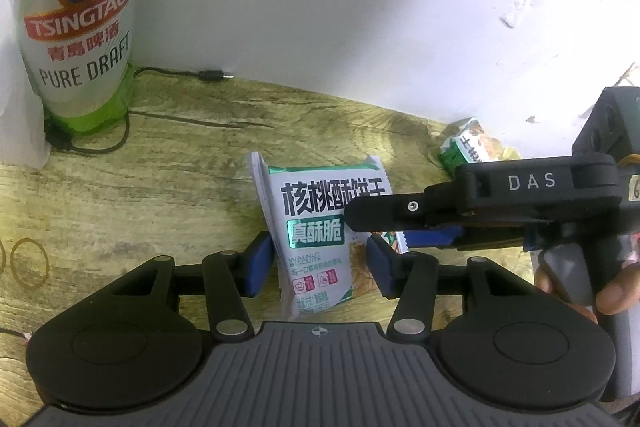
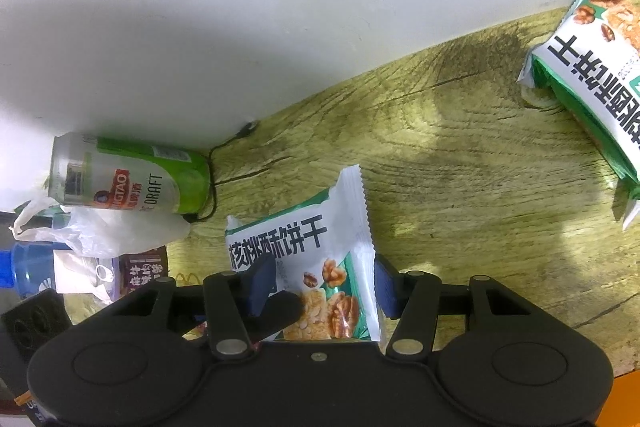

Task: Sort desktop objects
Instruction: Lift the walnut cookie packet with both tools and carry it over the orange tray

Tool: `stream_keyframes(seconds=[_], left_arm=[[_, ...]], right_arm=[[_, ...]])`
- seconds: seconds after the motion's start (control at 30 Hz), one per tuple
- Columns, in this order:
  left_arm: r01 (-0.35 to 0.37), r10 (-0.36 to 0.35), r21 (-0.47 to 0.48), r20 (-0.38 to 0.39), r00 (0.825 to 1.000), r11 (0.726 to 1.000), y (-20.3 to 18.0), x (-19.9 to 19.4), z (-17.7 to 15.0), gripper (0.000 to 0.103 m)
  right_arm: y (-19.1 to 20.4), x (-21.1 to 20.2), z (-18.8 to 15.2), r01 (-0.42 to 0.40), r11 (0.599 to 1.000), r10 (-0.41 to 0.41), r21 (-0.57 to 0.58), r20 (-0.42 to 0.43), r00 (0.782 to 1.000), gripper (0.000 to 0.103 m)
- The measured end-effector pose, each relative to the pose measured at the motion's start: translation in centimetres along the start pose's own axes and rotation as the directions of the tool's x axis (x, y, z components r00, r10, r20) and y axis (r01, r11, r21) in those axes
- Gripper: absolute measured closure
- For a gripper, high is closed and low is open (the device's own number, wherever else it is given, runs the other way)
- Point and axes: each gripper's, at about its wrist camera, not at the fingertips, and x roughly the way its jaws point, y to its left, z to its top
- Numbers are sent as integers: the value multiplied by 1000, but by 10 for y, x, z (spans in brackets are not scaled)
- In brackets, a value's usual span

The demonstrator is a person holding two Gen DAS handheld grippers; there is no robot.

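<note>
Woodgrain greenish-yellow surface (image 1: 168, 163) runs under everything we see, ending at a white wall. On it, at the far left of the left wrist view, stands a tall green and silver Tsingtao beer can (image 1: 76, 27), upright, with a thin black cable (image 1: 176, 71) trailing past its base.

Nearer us is the small white and green plastic packet of walnut biscuits (image 1: 316, 239), glossy, with bold black characters, a green label band and pictures of walnuts and biscuit pieces low on its face. It stands on end between us and the wall, long axis roughly vertical, serrated seal at the top, leaning slightly.

We have both tools on it. The left hand-held gripper (image 1: 318, 267) is clamped on the packet's lower half, blue pads against its edges. The right hand-held gripper (image 2: 324, 287) is likewise closed on the same packet, coming in from the side.

A second, similar biscuit packet (image 2: 592, 83) lies well apart, by the wall.
</note>
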Motion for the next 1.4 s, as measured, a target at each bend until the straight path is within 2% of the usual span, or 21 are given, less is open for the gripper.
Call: stream_keyframes(seconds=[0.4, 0.87, 1.4], left_arm=[[1, -2, 33, 27, 1000, 999, -17, -17, -3, 52], [-3, -2, 96, 53, 999, 995, -53, -55, -16, 52], [12, -17, 152, 30, 999, 988, -81, -79, -56, 52]], right_arm=[[7, -22, -10, -8, 1000, 9, -15, 31, 999, 52], [22, -66, -34, -19, 999, 21, -37, 79, 997, 52], [21, -98, -85, -17, 1000, 19, -20, 101, 995, 52]])
